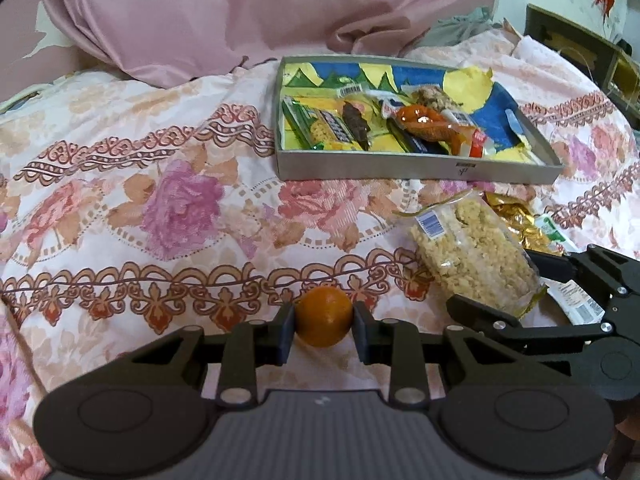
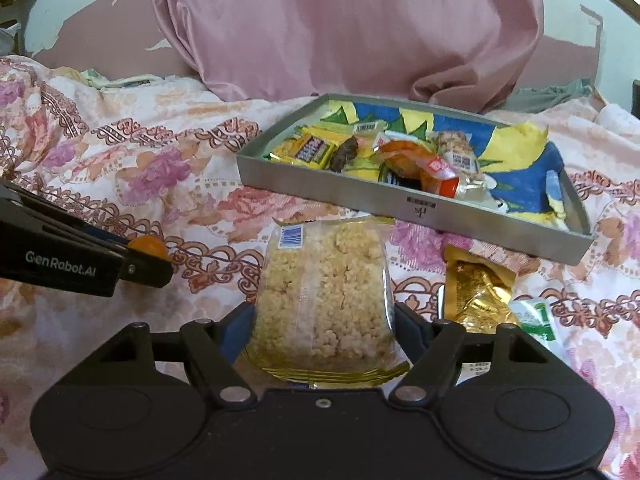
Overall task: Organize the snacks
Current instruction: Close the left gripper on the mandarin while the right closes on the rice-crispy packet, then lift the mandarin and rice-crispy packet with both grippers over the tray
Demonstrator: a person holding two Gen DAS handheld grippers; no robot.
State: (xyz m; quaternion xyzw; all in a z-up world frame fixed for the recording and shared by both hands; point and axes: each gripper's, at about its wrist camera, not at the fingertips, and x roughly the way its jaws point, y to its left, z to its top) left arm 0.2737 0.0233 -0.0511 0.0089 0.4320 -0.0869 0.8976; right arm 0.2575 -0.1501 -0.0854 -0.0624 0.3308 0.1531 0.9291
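Snacks lie scattered across a quilted bedspread [image 1: 168,216] printed with pink and mauve roses and scalloped brown borders. My left gripper [image 1: 324,322] sits at the lower centre of the left wrist view, its black jaws clamped on a small, smooth orange fruit [image 1: 324,316], round and matte, pressed from both sides. My right gripper [image 2: 324,320] fills the bottom of the right wrist view, and its jaws grip a clear, crinkly packet of puffed rice cake [image 2: 320,292], a pale, knobbly slab with a blue barcode label near its far end and a gold-striped seal at the near end. The packet reaches away from me toward the upper middle of that frame.

Beyond it, in the centre right, rests a shallow rectangular grey tray [image 2: 420,204] with straight metal-looking walls and a torn blue, yellow and green paper lining. Inside it lie several wrapped snacks: a yellow packet [image 2: 308,150], a dark brown piece [image 2: 346,154], a glossy orange wrapper [image 2: 416,160] and a grainy bar [image 2: 456,150].

To the right of my held packet, a crumpled gold foil pouch [image 2: 476,292] lies on the bedspread, with a white and green sachet [image 2: 536,316] touching it. A large, softly creased pink pillow [image 2: 344,24] stands behind the tray.
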